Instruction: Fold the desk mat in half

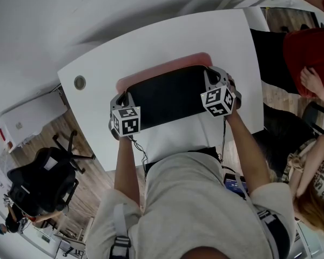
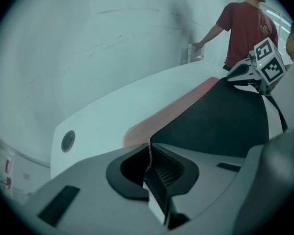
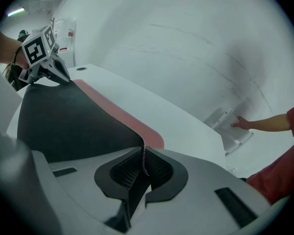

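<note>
In the head view, the desk mat (image 1: 167, 96) lies across the middle of the white worktop (image 1: 167, 42). Its black underside is turned up, and a pink strip shows along the side nearest the worktop's far edge. The left gripper (image 1: 124, 99) sits at the flap's left corner and the right gripper (image 1: 211, 79) at its right corner. A round grommet (image 1: 79, 82) is set near the worktop's left corner.

In the left gripper view, the left gripper's (image 2: 149, 153) jaws are nearly together, pinching a thin stitched corner of the mat (image 2: 220, 116). The black flap stretches off to the right gripper (image 2: 245, 72) at the other end. A person in a red shirt (image 2: 247, 28) stands beyond the worktop's far edge.

In the right gripper view, the right gripper's (image 3: 143, 163) jaws are likewise closed on the mat's (image 3: 73, 121) stitched corner. The flap runs across to the left gripper (image 3: 54, 72).
</note>
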A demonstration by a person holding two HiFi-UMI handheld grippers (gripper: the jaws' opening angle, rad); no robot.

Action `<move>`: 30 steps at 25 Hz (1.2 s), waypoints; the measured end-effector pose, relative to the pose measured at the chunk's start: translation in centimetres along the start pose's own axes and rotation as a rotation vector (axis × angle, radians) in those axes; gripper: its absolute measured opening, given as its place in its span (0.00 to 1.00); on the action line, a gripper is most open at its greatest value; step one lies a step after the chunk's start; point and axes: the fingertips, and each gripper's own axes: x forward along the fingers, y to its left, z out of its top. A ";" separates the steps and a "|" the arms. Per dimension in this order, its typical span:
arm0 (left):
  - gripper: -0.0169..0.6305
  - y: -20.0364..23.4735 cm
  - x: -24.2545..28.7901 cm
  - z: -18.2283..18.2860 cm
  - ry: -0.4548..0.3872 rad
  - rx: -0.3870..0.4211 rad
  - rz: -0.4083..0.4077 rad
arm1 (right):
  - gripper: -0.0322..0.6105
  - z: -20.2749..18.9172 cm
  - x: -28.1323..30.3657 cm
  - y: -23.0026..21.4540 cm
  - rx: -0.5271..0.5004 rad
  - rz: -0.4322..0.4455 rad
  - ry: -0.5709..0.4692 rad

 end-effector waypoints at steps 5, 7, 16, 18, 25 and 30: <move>0.08 0.2 0.1 0.2 -0.002 -0.004 0.004 | 0.13 0.2 0.2 -0.1 -0.001 0.000 0.000; 0.08 0.2 0.1 0.3 -0.003 -0.004 0.004 | 0.13 0.3 0.2 -0.2 0.000 0.000 0.000; 0.08 0.6 0.4 0.5 -0.005 -0.006 0.008 | 0.13 0.6 0.5 -0.4 0.004 -0.004 -0.004; 0.08 0.6 0.4 0.5 -0.006 -0.008 0.007 | 0.13 0.6 0.5 -0.4 0.003 -0.003 -0.002; 0.08 0.7 0.5 0.7 -0.009 -0.009 0.009 | 0.13 0.7 0.8 -0.5 -0.002 -0.003 0.004; 0.08 0.8 0.7 0.8 -0.009 -0.010 0.011 | 0.13 0.7 1.2 -0.6 0.000 0.002 0.010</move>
